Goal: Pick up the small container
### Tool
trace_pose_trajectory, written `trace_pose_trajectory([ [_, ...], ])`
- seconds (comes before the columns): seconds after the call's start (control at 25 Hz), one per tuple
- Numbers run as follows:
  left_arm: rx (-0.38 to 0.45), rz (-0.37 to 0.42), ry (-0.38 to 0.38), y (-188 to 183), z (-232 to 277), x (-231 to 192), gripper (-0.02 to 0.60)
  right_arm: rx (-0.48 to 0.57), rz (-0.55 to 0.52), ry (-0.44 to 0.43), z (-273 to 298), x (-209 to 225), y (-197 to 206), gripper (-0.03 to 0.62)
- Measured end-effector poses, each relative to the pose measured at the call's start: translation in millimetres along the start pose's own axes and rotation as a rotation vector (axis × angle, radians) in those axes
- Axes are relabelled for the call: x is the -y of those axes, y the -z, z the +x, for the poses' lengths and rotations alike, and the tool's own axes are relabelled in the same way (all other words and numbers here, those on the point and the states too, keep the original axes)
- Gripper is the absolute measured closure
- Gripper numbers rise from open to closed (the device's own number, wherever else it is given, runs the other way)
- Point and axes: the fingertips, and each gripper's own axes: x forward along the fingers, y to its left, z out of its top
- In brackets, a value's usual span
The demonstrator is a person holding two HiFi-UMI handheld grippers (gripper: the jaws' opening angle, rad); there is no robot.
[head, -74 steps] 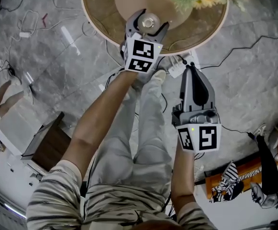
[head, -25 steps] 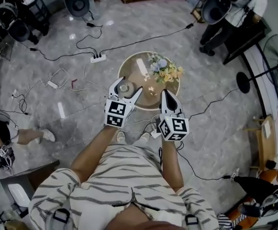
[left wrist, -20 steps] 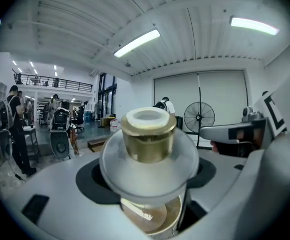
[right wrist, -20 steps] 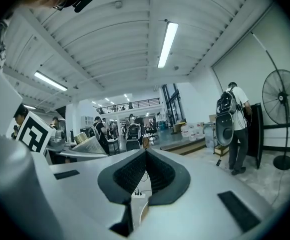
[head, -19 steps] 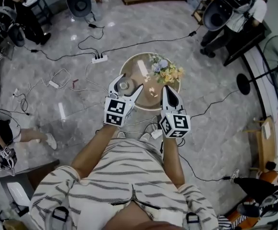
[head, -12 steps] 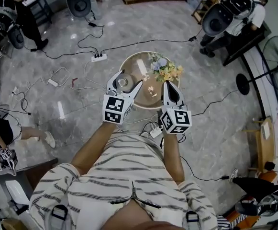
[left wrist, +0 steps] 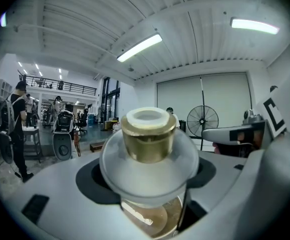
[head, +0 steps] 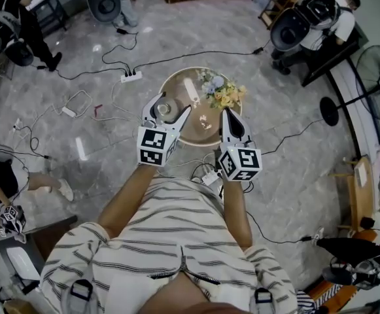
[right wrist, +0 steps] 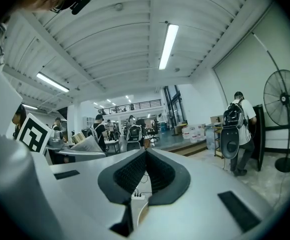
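Grey marbled floor [head: 78, 129] of a large open hall far below, crossed by cables [head: 206, 52] and a power strip [head: 131, 77]. At its middle stands a round worktop [head: 197, 136], with a bunch of flowers [head: 219, 95] toward the far right edge. Seen from standing height, with both arms stretched forward over the worktop's near edge.

Grips the small container [head: 162, 109] in the left tool [head: 170, 108], above the near left part of the worktop. Appears to hold it well clear of the surface rather than resting on it, so the lift itself looks done. Shows, in the left gripper view, clear glass with a gold-coloured neck, upright and neck upward. Stands with the jaws wide apart because the pads bear on the broad glass body, one on each side, and not on the narrow neck. Probably grips there to cradle the round belly, since smooth glass could slip forward out of a shallower hold. Points roughly level into the hall, which suits carrying the container without tipping it.

Hangs the right tool [head: 228, 114] over the near right edge, apart from the left one. Has the jaws pressed together with nothing between them, and touches nothing. Seems idle, held aside so as not to knock the glass.
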Motion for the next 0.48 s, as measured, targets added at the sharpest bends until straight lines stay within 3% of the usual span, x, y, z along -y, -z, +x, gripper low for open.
trace_pose_trajectory([
  [0.24,-0.009,-0.009,-0.001,7.3,14.9,5.4,0.252,-0.009,0.005,0.007,1.8,18.0,6.7,0.592],
  [0.48,0.015,-0.003,-0.010,23.1,-13.5,34.0,0.252,0.013,-0.009,-0.001,-39.4,13.4,20.3,0.592],
])
